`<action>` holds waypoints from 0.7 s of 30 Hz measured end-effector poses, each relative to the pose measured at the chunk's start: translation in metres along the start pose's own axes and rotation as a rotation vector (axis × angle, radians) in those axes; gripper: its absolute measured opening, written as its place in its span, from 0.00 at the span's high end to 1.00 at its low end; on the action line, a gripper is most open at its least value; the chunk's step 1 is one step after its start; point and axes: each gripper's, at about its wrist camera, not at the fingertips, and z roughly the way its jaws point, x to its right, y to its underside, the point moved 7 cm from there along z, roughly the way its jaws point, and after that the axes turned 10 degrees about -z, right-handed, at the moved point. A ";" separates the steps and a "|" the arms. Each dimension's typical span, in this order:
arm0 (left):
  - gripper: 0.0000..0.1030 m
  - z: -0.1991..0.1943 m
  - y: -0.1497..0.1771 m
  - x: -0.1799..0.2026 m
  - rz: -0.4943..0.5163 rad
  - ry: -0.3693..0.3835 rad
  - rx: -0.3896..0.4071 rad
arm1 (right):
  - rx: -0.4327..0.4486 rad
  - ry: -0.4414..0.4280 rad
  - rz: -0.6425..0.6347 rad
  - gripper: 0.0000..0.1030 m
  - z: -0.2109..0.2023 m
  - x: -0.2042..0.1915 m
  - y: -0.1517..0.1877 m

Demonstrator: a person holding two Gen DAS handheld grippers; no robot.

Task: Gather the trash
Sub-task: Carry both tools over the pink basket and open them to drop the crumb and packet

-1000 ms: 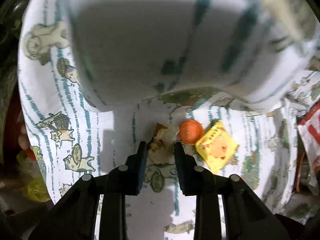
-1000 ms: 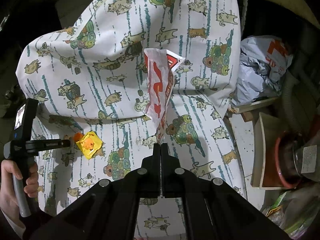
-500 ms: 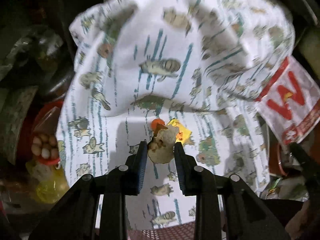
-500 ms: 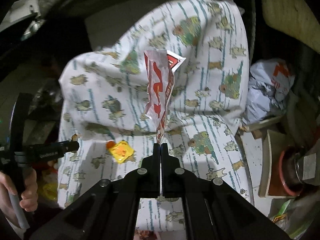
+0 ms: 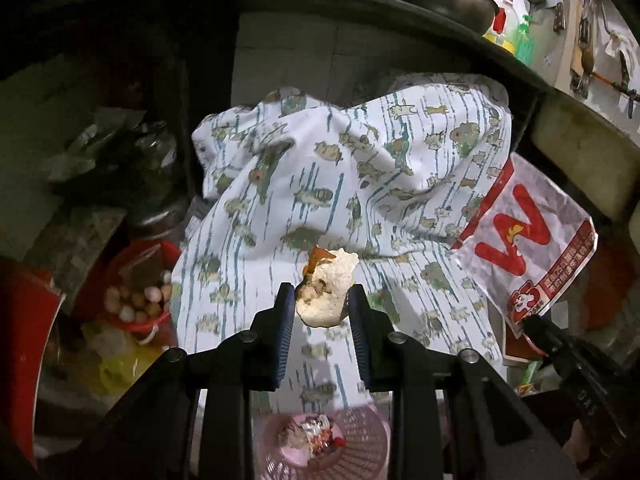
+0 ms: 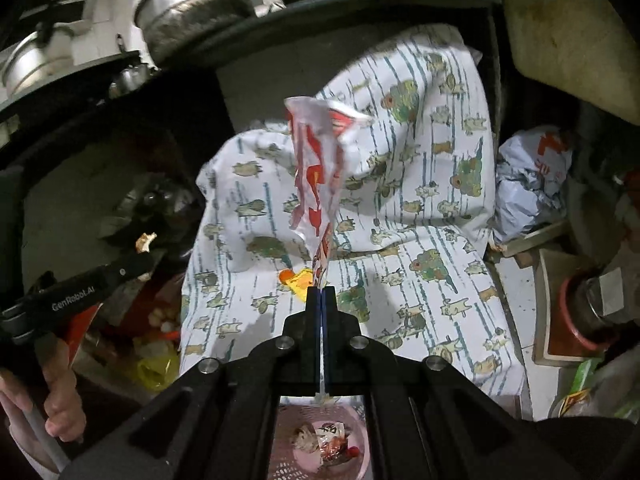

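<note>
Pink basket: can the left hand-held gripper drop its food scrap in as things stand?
Probably yes. The left hand-held gripper grips the food scrap, and the pink basket sits open below with nothing covering it.

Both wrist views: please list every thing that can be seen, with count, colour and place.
food scrap: one, pale, between left gripper's pads
wrapper: one, white and red, pinched upright by right gripper
packet: one, yellow, on the cloth
cap: one, orange, beside the packet
cloth: one, white with cartoon print, draped
basket: one, pink, below the grippers, trash inside
left gripper: shut on the scrap
right gripper: shut on the wrapper
hand: one, holding the left gripper's handle
</note>
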 end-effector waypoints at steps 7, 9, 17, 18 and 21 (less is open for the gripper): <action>0.75 0.004 0.030 -0.007 0.036 -0.033 -0.054 | -0.025 0.010 -0.050 0.99 -0.011 -0.022 0.019; 0.75 0.005 0.036 -0.007 0.049 -0.027 -0.067 | -0.031 0.013 -0.054 0.99 -0.011 -0.022 0.021; 0.75 0.020 0.059 -0.018 0.066 -0.104 -0.208 | -0.214 0.039 -0.123 0.99 0.008 -0.036 0.054; 0.75 0.033 0.071 -0.019 0.080 -0.127 -0.276 | -0.249 0.017 -0.121 0.99 0.015 -0.038 0.062; 0.75 0.068 0.105 -0.022 0.098 -0.148 -0.433 | -0.394 -0.043 -0.110 0.99 0.036 -0.042 0.089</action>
